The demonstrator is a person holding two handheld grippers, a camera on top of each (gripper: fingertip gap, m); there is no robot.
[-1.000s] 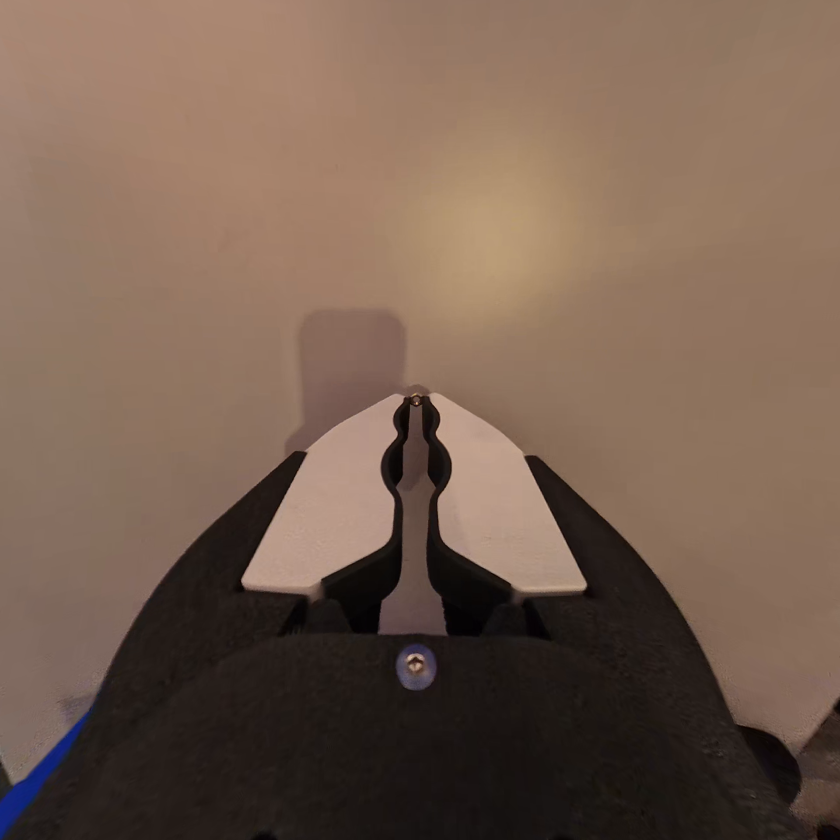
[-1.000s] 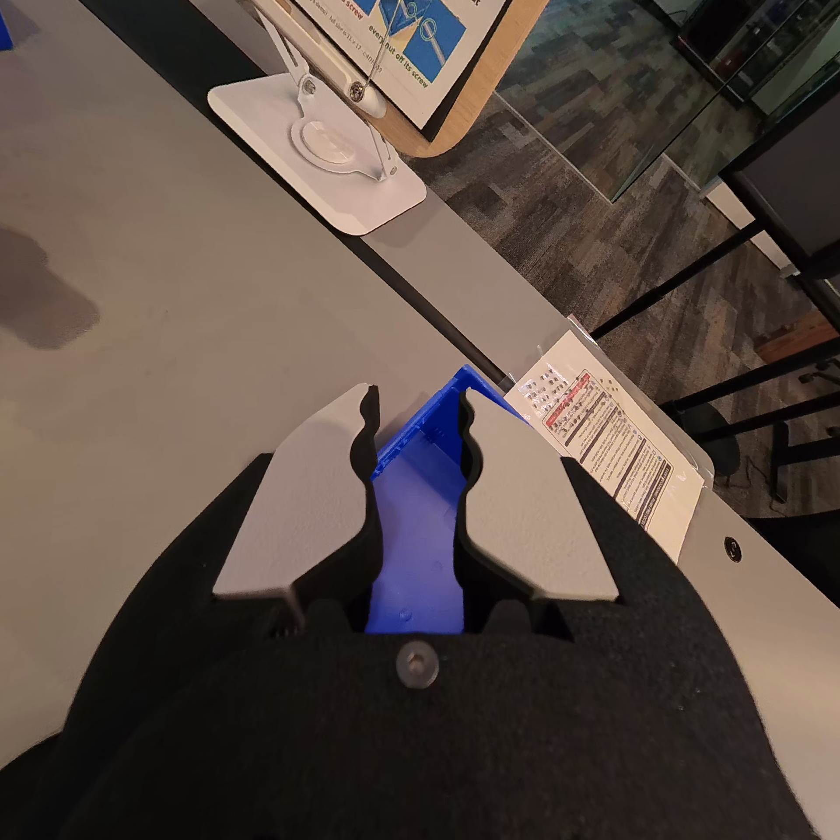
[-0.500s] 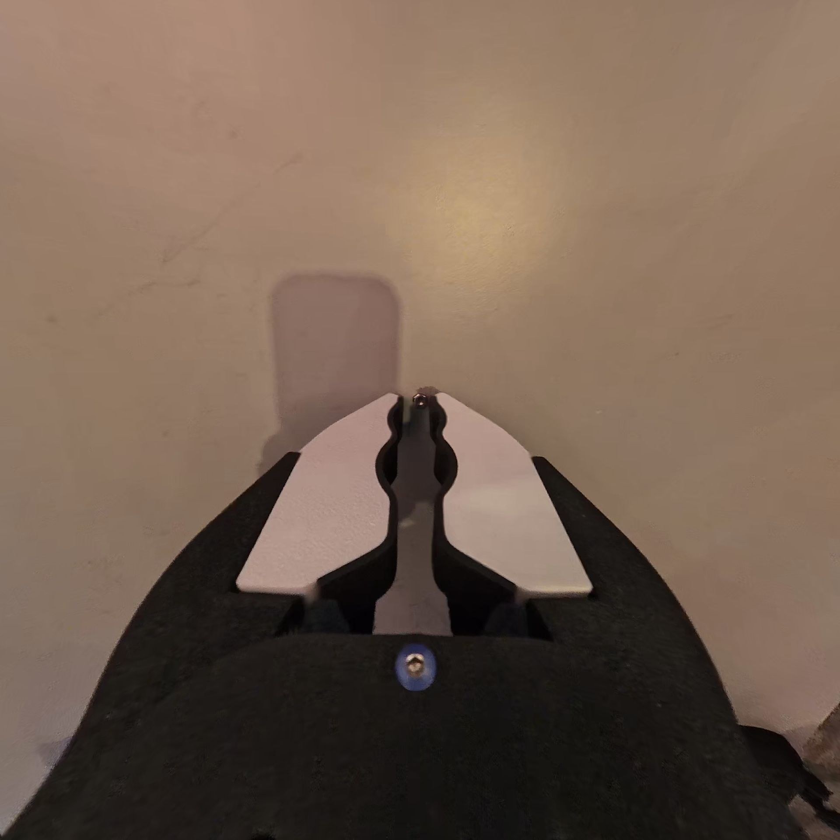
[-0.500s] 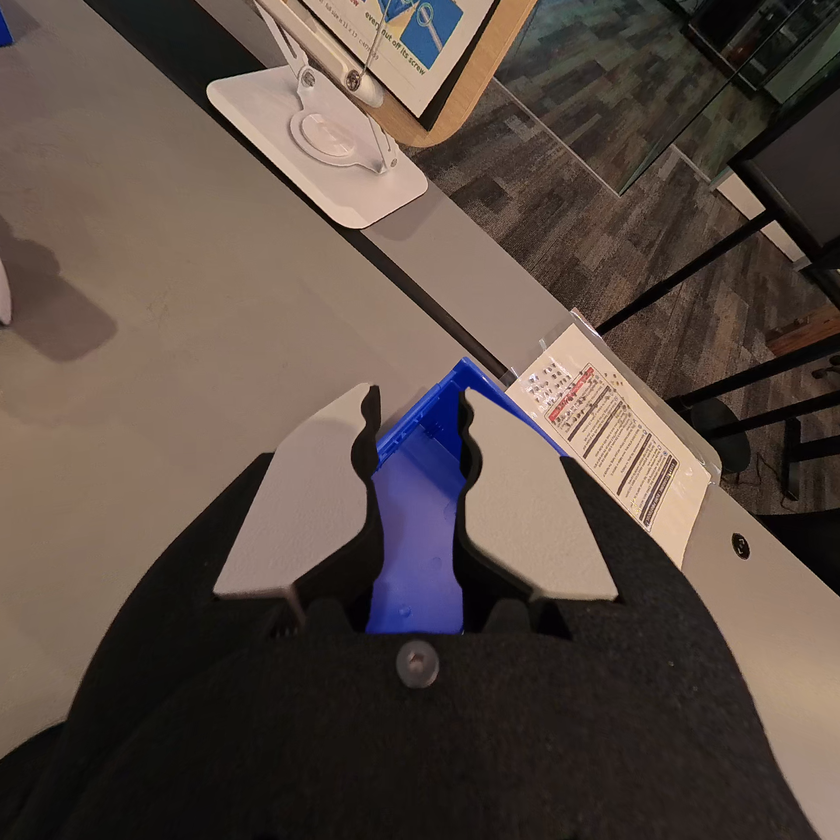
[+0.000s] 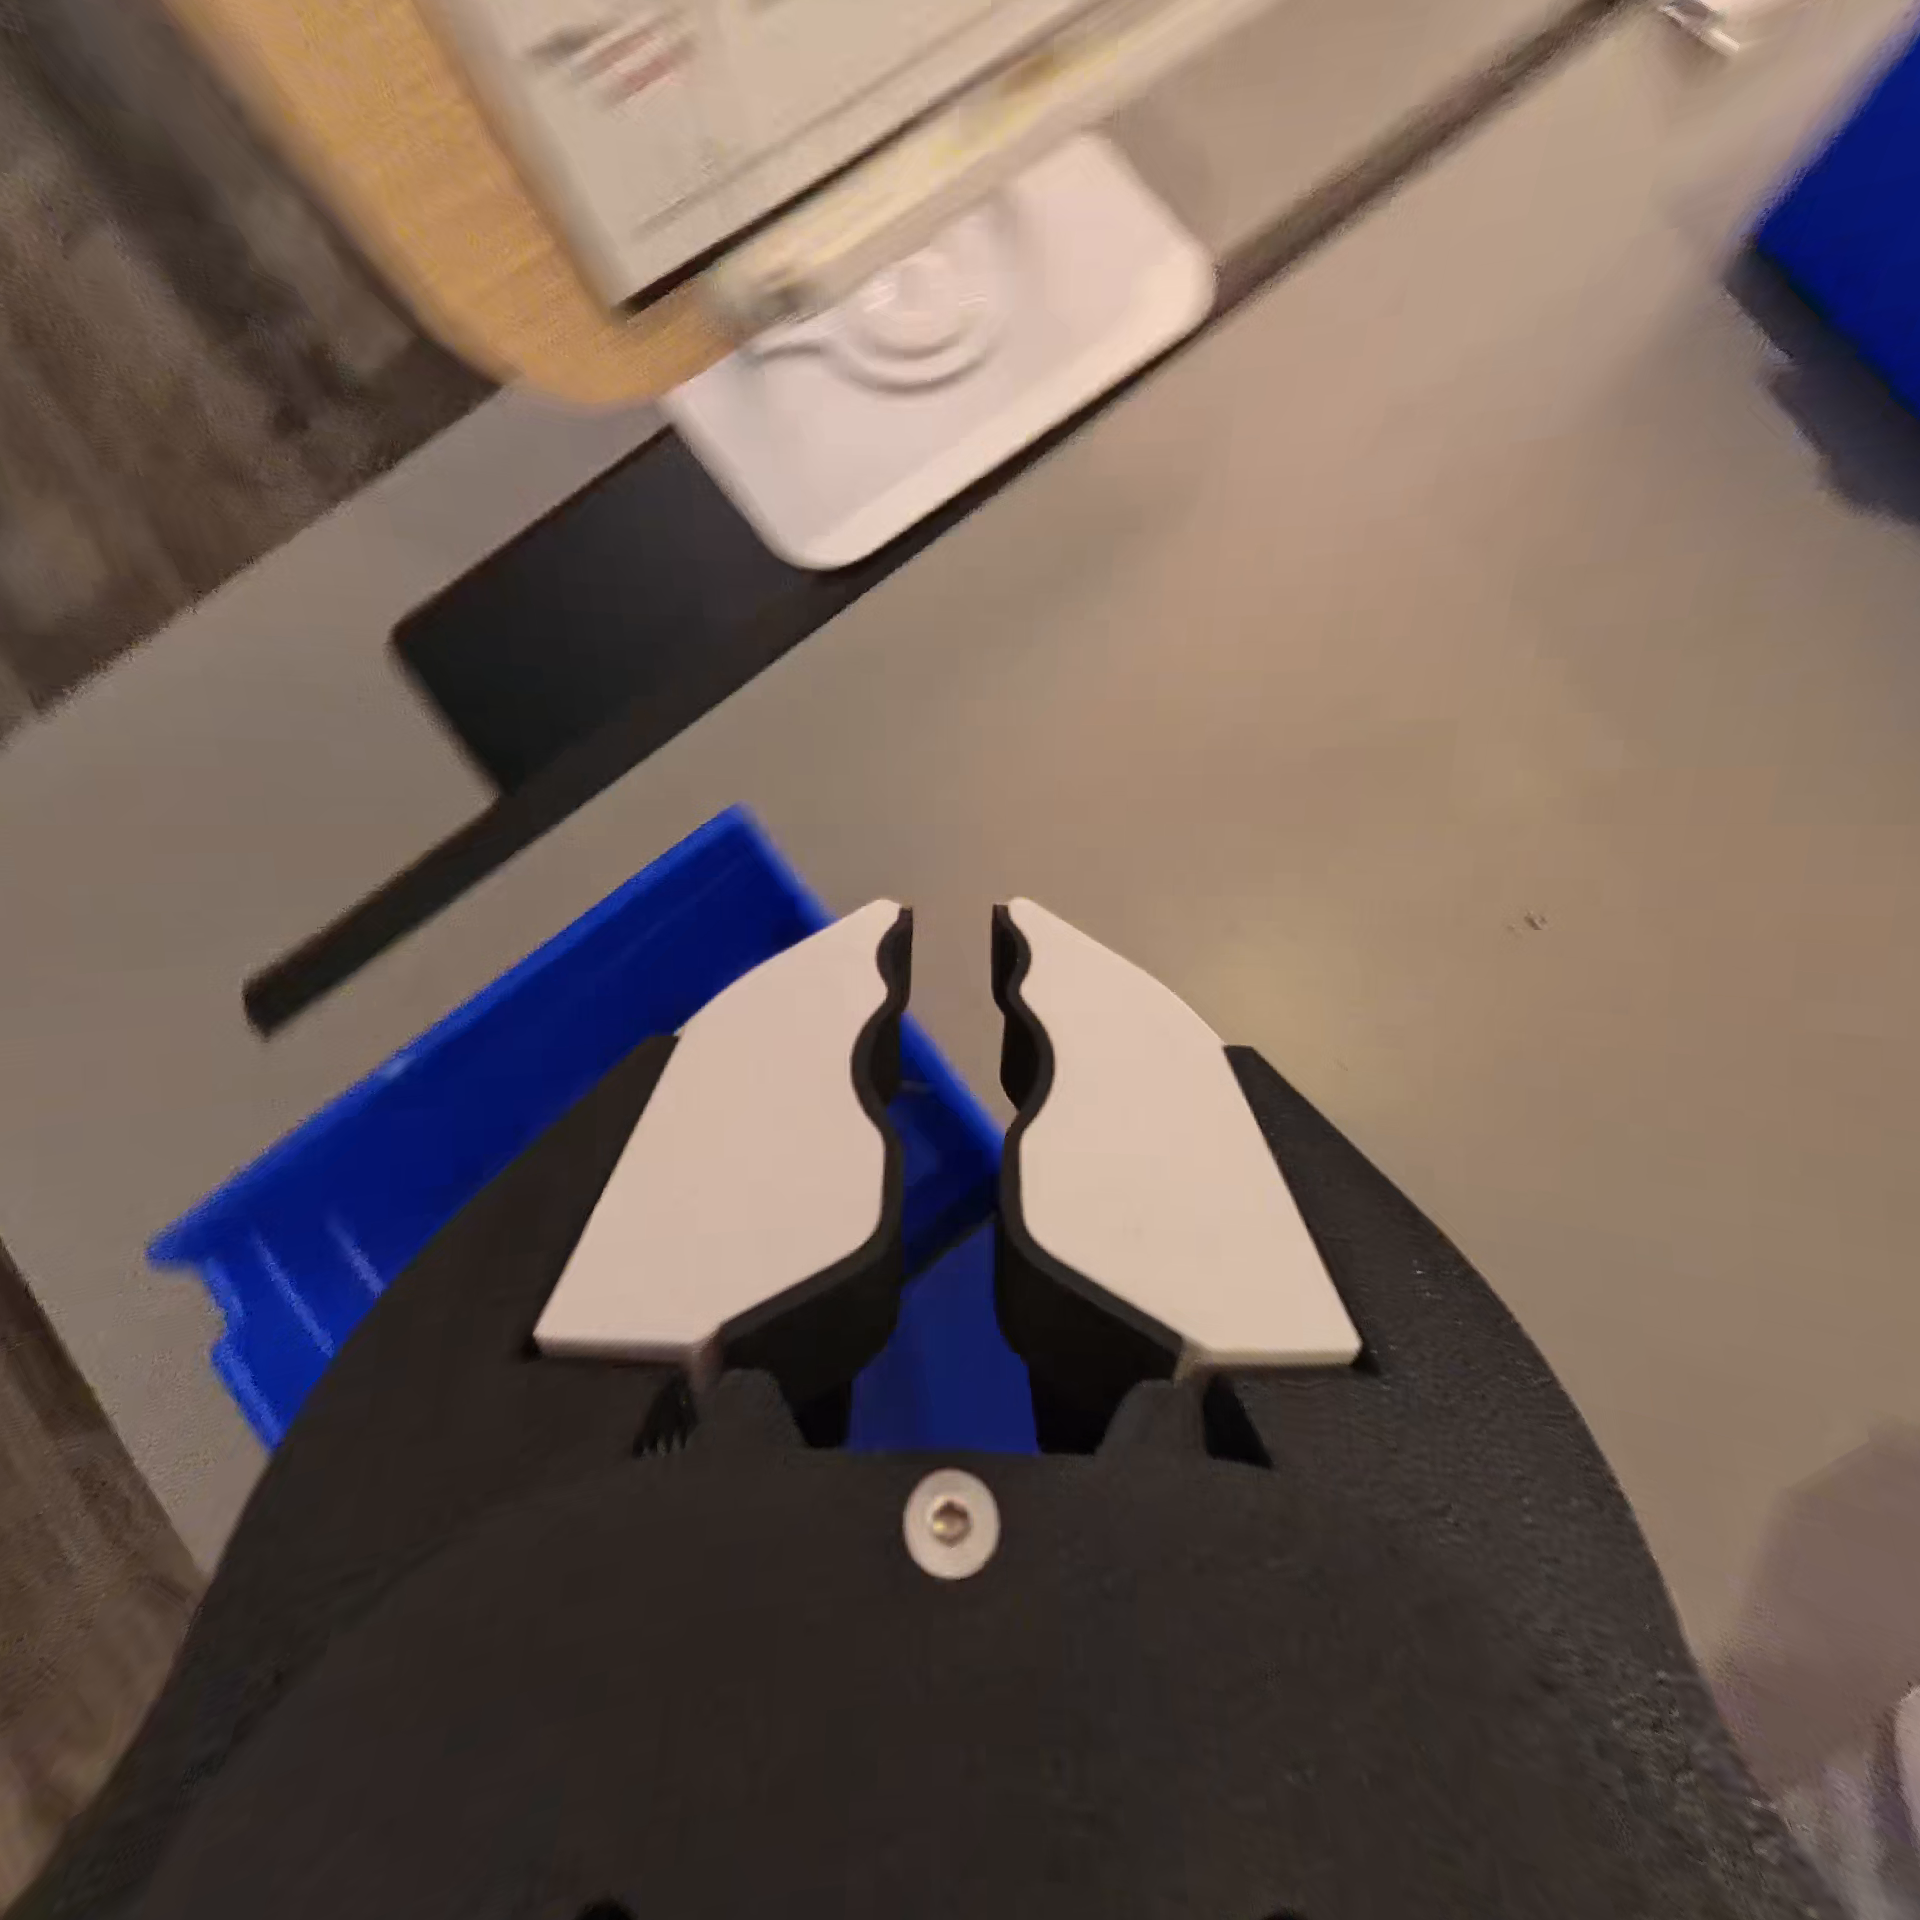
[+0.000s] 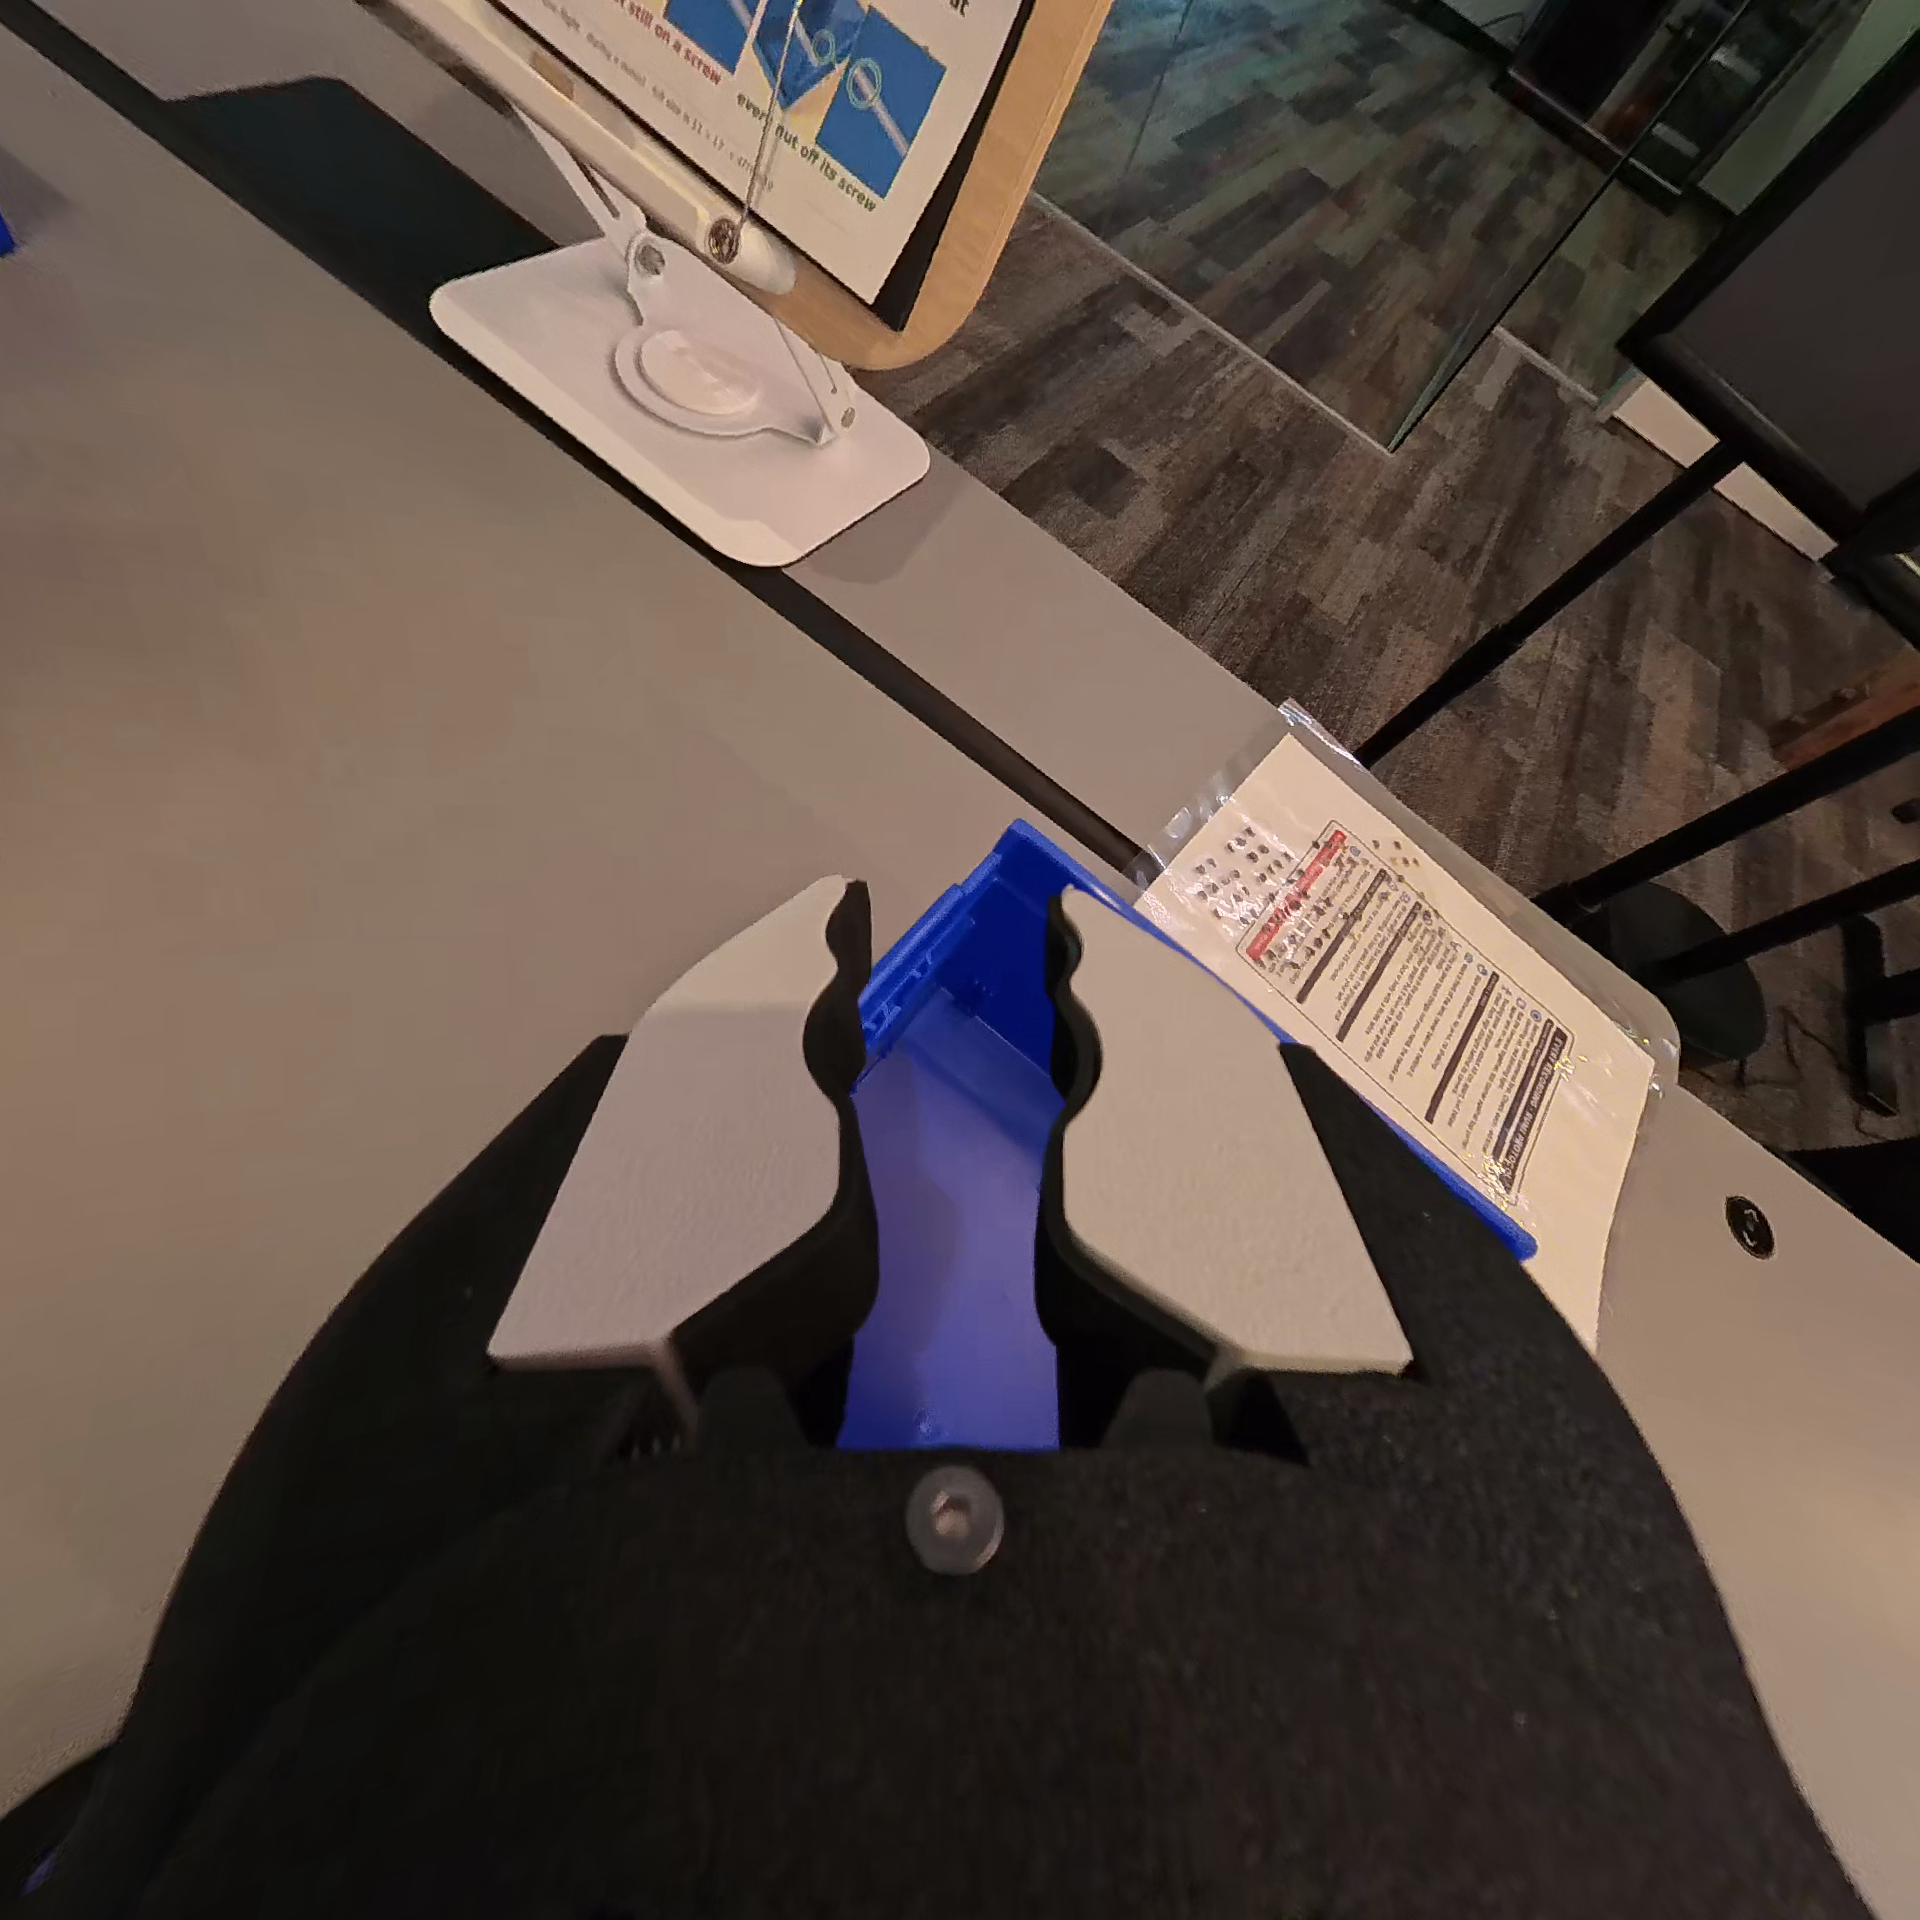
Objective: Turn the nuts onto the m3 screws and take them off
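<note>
My left gripper point(image 5: 951, 914) is open, with nothing between its fingertips; bare grey table point(image 5: 1351, 831) shows through the gap. It hovers over the near corner of a blue bin point(image 5: 520, 1122). My right gripper point(image 6: 958, 899) is open and empty, held above another blue bin point(image 6: 956, 1195) whose floor shows between its fingers. No nut or screw is visible in either grasp. A tiny dark speck point(image 5: 1532, 920) lies on the table to the right of the left gripper; I cannot tell what it is.
A white stand point(image 6: 675, 436) at the table's far edge carries a wooden board with a printed sheet point(image 6: 831, 104); the stand also shows in the left wrist view point(image 5: 935, 395). A laminated sheet point(image 6: 1403, 997) lies beside the right bin. A further blue bin point(image 5: 1860, 208) is at the far right. My right fingertips sit around 45 centimeters from my left ones. Left tips and right tips are each some 30 centimeters from the tiny dark speck point(image 5: 1532, 920).
The left jaws opened and the small metal piece held at their tips is gone from them. The left gripper swung up from facing bare table to facing the bin and stand. The right gripper barely shifted.
</note>
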